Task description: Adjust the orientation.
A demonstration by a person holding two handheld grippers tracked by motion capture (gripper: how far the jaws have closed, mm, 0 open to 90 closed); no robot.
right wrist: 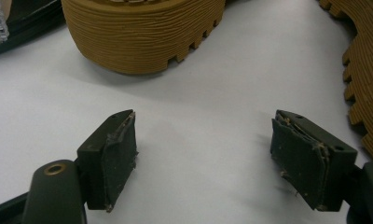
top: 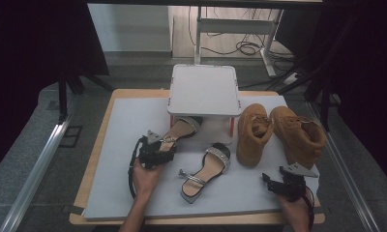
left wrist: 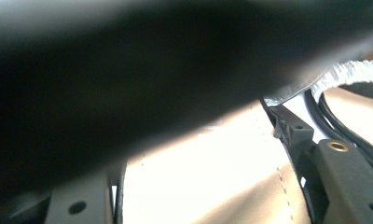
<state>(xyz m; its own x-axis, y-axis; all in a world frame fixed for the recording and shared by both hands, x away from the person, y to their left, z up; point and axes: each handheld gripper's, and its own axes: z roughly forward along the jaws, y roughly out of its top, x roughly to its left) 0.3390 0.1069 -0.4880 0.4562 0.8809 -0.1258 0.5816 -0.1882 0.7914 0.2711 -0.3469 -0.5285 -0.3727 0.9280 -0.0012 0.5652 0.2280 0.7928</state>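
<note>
Two silver-strapped sandals lie on the grey mat (top: 119, 145). The far sandal (top: 182, 128) points its toe under the white stand (top: 204, 89). My left gripper (top: 165, 145) is at this sandal's heel end. In the left gripper view its jaws sit against both edges of the tan insole (left wrist: 198, 163), gripping it, and a dark blur covers the top. The near sandal (top: 206, 169) lies free in the middle. My right gripper (top: 271, 180) rests low at the front right, open (right wrist: 203, 158) over bare mat, facing a tan boot's sole (right wrist: 142, 37).
Two tan boots (top: 253, 133) (top: 298, 135) lie on their sides at the right, and the second boot's tread (right wrist: 366, 70) is close to my right jaw. The white stand has red legs. The mat lies on a wooden table with dark curtains around it.
</note>
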